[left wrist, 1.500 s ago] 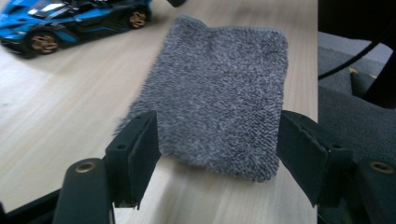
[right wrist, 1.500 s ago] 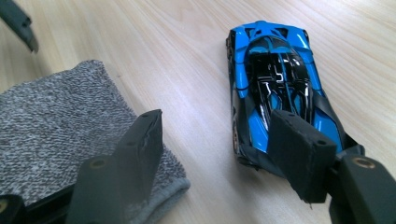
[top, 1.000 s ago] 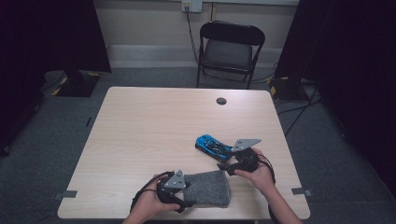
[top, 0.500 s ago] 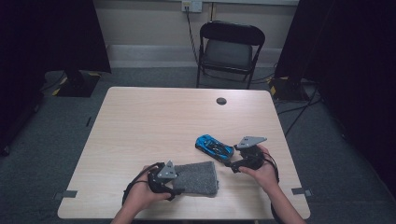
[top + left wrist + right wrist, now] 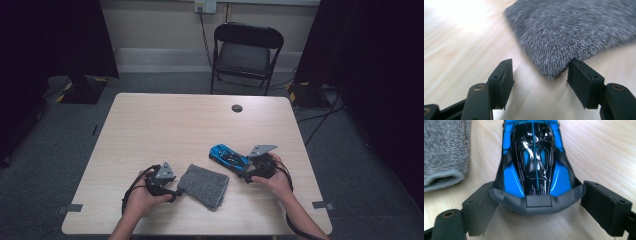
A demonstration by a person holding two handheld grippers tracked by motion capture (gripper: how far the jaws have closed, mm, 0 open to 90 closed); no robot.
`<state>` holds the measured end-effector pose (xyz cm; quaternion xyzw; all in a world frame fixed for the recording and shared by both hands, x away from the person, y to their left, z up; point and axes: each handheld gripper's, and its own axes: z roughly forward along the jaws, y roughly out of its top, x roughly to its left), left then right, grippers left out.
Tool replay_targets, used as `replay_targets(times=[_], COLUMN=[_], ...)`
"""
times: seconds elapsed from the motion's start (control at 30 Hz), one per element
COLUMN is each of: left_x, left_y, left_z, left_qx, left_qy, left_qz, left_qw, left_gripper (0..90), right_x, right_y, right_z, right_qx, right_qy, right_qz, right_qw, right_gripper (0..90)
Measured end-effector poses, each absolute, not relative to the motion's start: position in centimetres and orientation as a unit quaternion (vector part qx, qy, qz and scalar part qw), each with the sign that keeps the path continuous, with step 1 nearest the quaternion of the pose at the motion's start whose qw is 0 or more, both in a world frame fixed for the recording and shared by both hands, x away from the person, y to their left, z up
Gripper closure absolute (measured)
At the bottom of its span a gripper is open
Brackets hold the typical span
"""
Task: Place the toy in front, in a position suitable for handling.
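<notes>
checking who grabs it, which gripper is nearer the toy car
Right. The right gripper has the toy car end between its jaws; the left gripper is across the grey cloth.

A rectangular light wood-grain table [image 5: 165,130] is seen from above. A folded grey knitted cloth [image 5: 204,186] is laid flat toward 6 o'clock, a glossy blue and black toy car [image 5: 228,157] toward 4 o'clock, and a small dark round disc [image 5: 237,108] toward 1 o'clock.
</notes>
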<state>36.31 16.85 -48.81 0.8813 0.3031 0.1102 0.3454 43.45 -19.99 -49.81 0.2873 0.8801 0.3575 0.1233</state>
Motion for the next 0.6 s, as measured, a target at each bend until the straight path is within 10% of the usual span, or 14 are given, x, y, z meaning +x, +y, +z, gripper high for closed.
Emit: replay_targets(times=[0.6], left_x=[39.7], left_y=[17.5], left_z=[-47.3], left_qx=[0.802], left_qy=[0.43], left_qz=[0.127], left_qw=[0.394], left_gripper=[42.7], right_x=[43.4], right_y=[-19.8], right_z=[-50.4], right_qx=[0.301], right_qy=[0.866], right_qz=[0.378], right_qw=[0.127], right_gripper=[13.8])
